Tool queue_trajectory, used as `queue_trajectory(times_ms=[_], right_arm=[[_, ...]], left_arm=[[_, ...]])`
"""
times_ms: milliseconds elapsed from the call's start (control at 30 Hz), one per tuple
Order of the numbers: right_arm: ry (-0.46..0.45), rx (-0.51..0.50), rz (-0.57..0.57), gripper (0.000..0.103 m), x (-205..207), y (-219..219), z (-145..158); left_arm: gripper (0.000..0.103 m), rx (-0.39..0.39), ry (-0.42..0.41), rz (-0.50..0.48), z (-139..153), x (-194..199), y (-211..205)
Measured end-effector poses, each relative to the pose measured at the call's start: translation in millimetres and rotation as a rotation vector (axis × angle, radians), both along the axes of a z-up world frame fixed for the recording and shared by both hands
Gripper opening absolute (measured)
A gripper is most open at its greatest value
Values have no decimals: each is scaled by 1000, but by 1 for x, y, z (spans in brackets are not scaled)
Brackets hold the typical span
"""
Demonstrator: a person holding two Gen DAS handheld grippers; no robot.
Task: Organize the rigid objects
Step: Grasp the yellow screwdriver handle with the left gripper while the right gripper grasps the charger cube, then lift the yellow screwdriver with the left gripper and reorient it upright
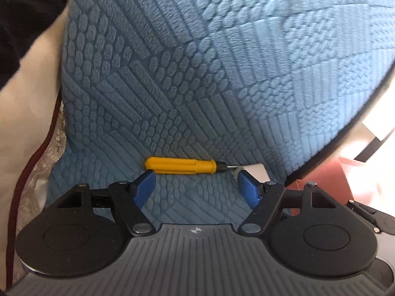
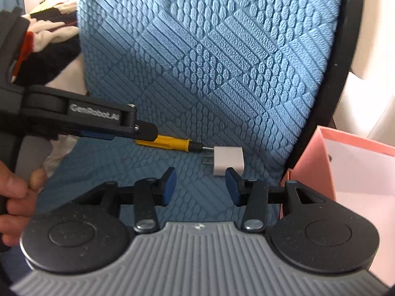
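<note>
You have a round seat cushion (image 2: 222,61) before you, covered in blue fabric with raised ribs and ovals and trimmed by a dark rim. Directly on it, near its right edge, lies a yellow-handled screwdriver (image 2: 170,143), its tip pointing at a white plug adapter (image 2: 228,160) whose prongs face it, just beside the metal tip.

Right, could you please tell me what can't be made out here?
Left wrist view: white adapter mostly hidden behind the left claw.
Right wrist view: yellow screwdriver, handle end covered by that claw; tip type too small to tell.
Right wrist view: pink box cut off by the edge; contents unseen.
</note>
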State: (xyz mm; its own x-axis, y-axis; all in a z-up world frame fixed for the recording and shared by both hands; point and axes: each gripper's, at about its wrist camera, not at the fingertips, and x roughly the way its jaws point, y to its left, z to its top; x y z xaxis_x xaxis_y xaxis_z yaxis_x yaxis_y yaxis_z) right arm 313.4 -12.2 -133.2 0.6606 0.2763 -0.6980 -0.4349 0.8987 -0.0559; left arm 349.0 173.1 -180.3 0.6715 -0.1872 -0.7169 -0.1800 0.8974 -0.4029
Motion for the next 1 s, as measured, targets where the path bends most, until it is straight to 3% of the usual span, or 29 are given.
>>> queue_trajectory(times_ms=[167,300,467,733,1000], right_arm=[[13,-36,-13,50,26,3,-16],[3,-70,-20,50,41,6,-26],[21,-54,-60,50,65,4,-35],[120,15,-122,44,92,-4,-52],[132,-29,-92,44,85,0,-42]], left_arm=[[77,22,22,-4,-8,17,10],[76,32,-7,-33,-9,26,16],[76,79,-9,-95,-13,42,20],[52,73,30,-179,-24,57,20],[51,105,62,-237,-38,67,11]])
